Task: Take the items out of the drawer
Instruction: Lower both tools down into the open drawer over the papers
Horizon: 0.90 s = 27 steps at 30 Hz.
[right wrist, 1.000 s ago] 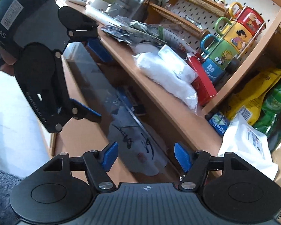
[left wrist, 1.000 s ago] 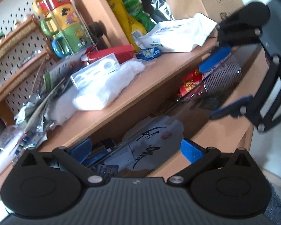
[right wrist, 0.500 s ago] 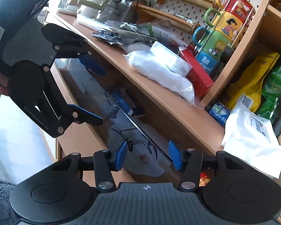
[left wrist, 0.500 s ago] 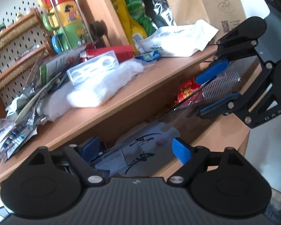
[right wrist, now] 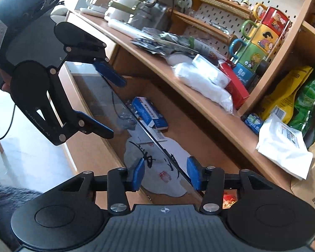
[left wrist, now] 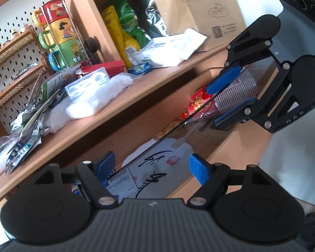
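The wooden drawer (left wrist: 237, 147) stands pulled out under the counter, part covered by a dark glass pane (right wrist: 107, 103). Inside lie a white fan-shaped sheet with black calligraphy (left wrist: 157, 168) (right wrist: 157, 159), a blue and white box (right wrist: 149, 113), red packets (left wrist: 197, 103) and a stack of paper cups (left wrist: 239, 92). My left gripper (left wrist: 151, 166) (right wrist: 107, 103) is open over the drawer's left part. My right gripper (right wrist: 164, 174) (left wrist: 224, 100) is open, its fingers straddling the pane's edge near the cups. Neither holds anything.
The counter (left wrist: 136, 96) above the drawer carries white bags (left wrist: 98, 96), a red box (left wrist: 111, 67), stacked cartoon mugs (left wrist: 61, 40), snack bags (left wrist: 124, 31), a white pouch (left wrist: 168, 48) and a cardboard box (left wrist: 203, 6). A kettle and pots (right wrist: 136, 6) stand far left.
Both grippers have sunk closer to the drawer. My right gripper's fingers have narrowed around the glass pane's edge. My left gripper has stayed wide open.
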Available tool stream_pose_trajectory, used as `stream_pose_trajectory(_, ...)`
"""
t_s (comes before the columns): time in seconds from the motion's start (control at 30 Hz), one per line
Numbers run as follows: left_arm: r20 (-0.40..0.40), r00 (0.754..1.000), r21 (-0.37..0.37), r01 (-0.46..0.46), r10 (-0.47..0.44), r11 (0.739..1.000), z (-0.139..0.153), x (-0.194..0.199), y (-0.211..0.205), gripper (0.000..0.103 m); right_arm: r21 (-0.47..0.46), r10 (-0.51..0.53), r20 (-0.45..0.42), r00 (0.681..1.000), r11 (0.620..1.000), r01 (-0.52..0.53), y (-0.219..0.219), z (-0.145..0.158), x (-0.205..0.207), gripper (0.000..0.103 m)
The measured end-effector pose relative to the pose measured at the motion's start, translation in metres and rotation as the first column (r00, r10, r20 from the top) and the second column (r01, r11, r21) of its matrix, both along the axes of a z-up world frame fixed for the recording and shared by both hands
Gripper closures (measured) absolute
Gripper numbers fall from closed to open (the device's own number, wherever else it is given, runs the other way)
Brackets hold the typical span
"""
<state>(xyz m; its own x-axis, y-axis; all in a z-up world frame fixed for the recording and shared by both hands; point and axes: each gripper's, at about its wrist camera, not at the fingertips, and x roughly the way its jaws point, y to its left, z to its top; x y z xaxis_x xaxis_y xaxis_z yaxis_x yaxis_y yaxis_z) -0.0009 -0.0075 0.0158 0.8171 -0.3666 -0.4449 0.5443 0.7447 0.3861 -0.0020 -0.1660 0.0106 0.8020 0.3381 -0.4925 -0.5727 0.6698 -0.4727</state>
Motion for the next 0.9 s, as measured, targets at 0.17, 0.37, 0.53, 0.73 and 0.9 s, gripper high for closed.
stream_pose_trajectory(0.17,-0.035,0.999,-0.001,0.018,-0.018,1.000,0.003,-0.022,0.002,0.022,-0.017,0.020,-0.014,1.000,1.000,-0.020,0.001,0.000,-0.021,0.059)
stream_pose_trajectory(0.37,-0.051,0.998,0.017,0.034,-0.033,0.999,0.004,-0.035,-0.003,0.022,-0.014,0.037,-0.041,0.998,0.999,-0.038,-0.001,0.003,-0.020,0.059)
stream_pose_trajectory(0.53,-0.100,0.994,0.014,0.044,-0.042,0.999,0.010,-0.024,0.001,0.022,0.019,0.055,-0.125,0.991,0.998,-0.053,-0.001,0.017,-0.005,0.060)
stream_pose_trajectory(0.73,-0.180,0.982,-0.033,0.051,-0.057,0.998,0.041,-0.008,0.024,0.000,0.174,0.133,-0.161,0.978,0.979,-0.104,-0.013,0.078,0.019,0.048)
stream_pose_trajectory(0.9,-0.245,0.970,-0.040,-0.003,-0.007,0.999,0.084,0.031,0.053,0.000,0.143,0.219,-0.202,0.955,0.971,-0.192,0.007,0.104,0.064,0.047)
